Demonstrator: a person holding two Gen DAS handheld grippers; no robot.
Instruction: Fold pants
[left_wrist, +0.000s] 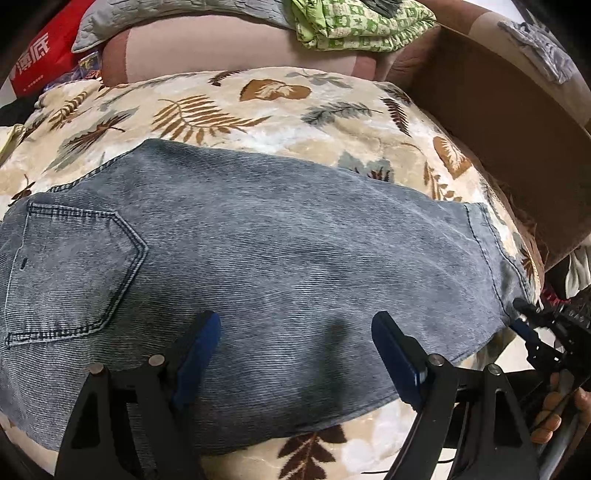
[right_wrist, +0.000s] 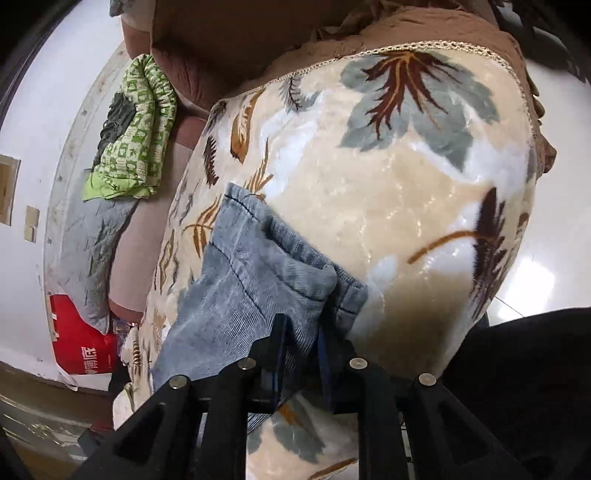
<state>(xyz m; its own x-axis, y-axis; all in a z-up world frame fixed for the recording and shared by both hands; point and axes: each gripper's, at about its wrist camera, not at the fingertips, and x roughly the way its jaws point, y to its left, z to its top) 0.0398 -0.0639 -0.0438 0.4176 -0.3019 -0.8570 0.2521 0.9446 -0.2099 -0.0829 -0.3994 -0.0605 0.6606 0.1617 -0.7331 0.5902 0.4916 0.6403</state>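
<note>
Grey-blue denim pants (left_wrist: 258, 240) lie flat across a leaf-patterned blanket (left_wrist: 258, 107), with a back pocket (left_wrist: 74, 273) at the left and the leg hem at the right. My left gripper (left_wrist: 295, 321) hovers over the near edge of the pants, its jaws wide and nothing between them. At the hem end, my right gripper (left_wrist: 526, 317) comes in from the right, held by a hand (left_wrist: 557, 410). In the right wrist view the right gripper (right_wrist: 301, 332) is shut on the bunched hem of the pants (right_wrist: 251, 273), which rises in a fold off the blanket (right_wrist: 406, 192).
A brown cardboard box (left_wrist: 498, 129) stands at the back right. A green patterned cloth (left_wrist: 354, 26) and a grey quilted cloth (left_wrist: 147, 18) lie on the sofa behind. A red bag (left_wrist: 44, 55) sits at the far left. The blanket's edge drops off beyond the hem.
</note>
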